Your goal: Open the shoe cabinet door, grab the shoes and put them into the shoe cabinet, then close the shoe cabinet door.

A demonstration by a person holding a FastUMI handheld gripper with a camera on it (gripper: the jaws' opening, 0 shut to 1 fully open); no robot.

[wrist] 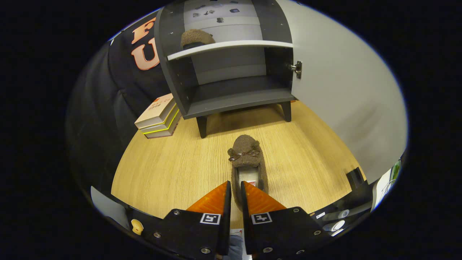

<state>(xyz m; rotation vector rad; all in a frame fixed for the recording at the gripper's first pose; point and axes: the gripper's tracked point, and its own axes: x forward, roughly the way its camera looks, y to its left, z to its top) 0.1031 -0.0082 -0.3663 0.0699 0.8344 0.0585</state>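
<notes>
Gripper (235, 187) angled down toward wooden table (162, 169), fingers nearly together, pinching heel rim of brown slipper (247, 159); slipper toe points at shoe cabinet (231, 94) ahead; door (343, 94) swung open right; second slipper (196, 38) on upper shelf; books (158, 117) left of cabinet.

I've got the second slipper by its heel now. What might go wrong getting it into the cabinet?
1. The fingers pinch only the slipper at its heel rim, so the toe may sag or slip loose on lifting.
2. The first slipper fills the upper shelf's left; aim right or use the lower shelf.
3. The open door stands close alongside.
</notes>
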